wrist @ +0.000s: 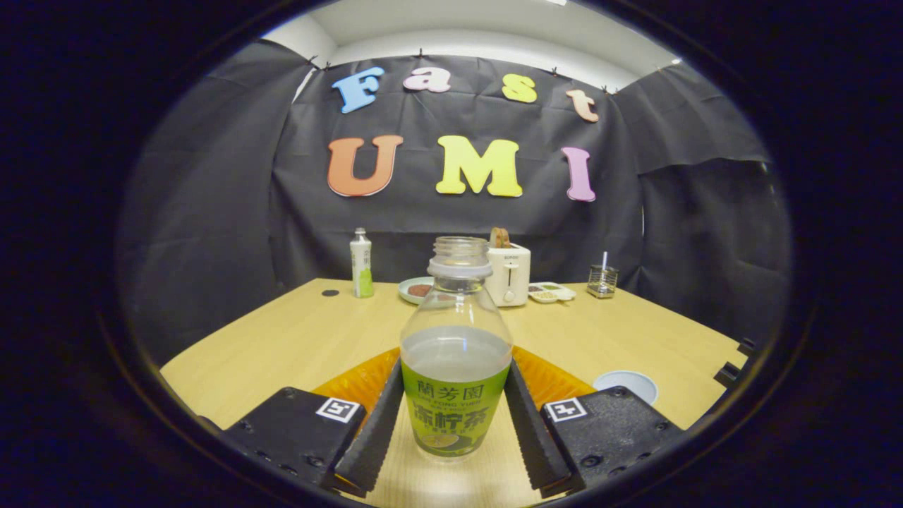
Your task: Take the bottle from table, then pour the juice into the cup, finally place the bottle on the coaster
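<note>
Two fingers [374, 430] of the gripper [455, 423] flank an uncapped bottle [456, 353] with a green label, one on each side of its lower body. Both pads appear to touch the label, so the tongs look closed on the bottle, which stands upright between them, roughly half full of pale liquid. Whether its base rests on the wooden table [282, 339] or sits just above it cannot be told. Right behind the bottle, an orange coaster [356, 384] shows on both sides of it, partly hidden by the fingers. Beyond the right finger, a pale blue cup [626, 384] sits on the table, near the coaster but apart from it. Far back, along the black cloth wall, stand a small white-and-green bottle [361, 263], a plate [416, 289] with something dark on it, a white toaster [509, 274] holding a slice, a small divided tray [552, 291], and a glass holder [602, 280] with a straw.
</note>
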